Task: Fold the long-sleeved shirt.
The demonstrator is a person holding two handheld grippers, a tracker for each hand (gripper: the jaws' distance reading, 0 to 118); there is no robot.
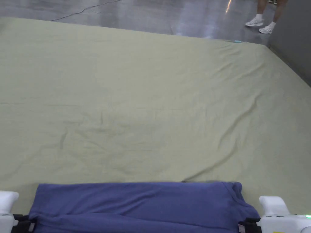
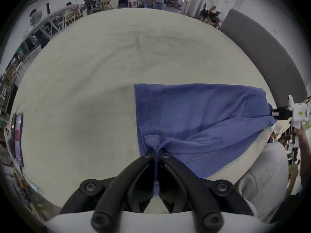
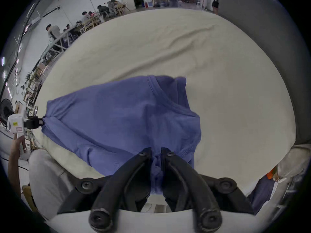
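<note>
**Shirt clamped at both ends along the near edge of the bed**

I observe the blue long-sleeved shirt (image 1: pixel 136 203) lying as a wide band along the near edge of the bed (image 1: pixel 152 91), which is covered in a pale green sheet. The far hem of the band runs roughly parallel to that edge. The neckline sits at the right end of the band, as the right gripper view shows, with the collar seam turned up toward the far side.

My left gripper (image 2: pixel 156 152) has its 2 jaws drawn together on a pinch of blue cloth at the left end of the shirt; fabric is gathered into a ridge between the tips. My right gripper (image 3: pixel 155 152) is likewise clamped, with a fold of the shirt bunched between its jaws at the right end. In the head view, both tools sit at the near corners of the band, the left one (image 1: pixel 18 224) and the right one (image 1: pixel 252 226) well apart, with the cloth stretched between them.

The sheet carries several creases across its middle and right part. A grey upholstered panel (image 1: pixel 291 39) borders the bed's right edge. Beyond the far edge, on the glossy floor (image 1: pixel 152 12), I note a person's feet in white shoes (image 1: pixel 261 25).
</note>
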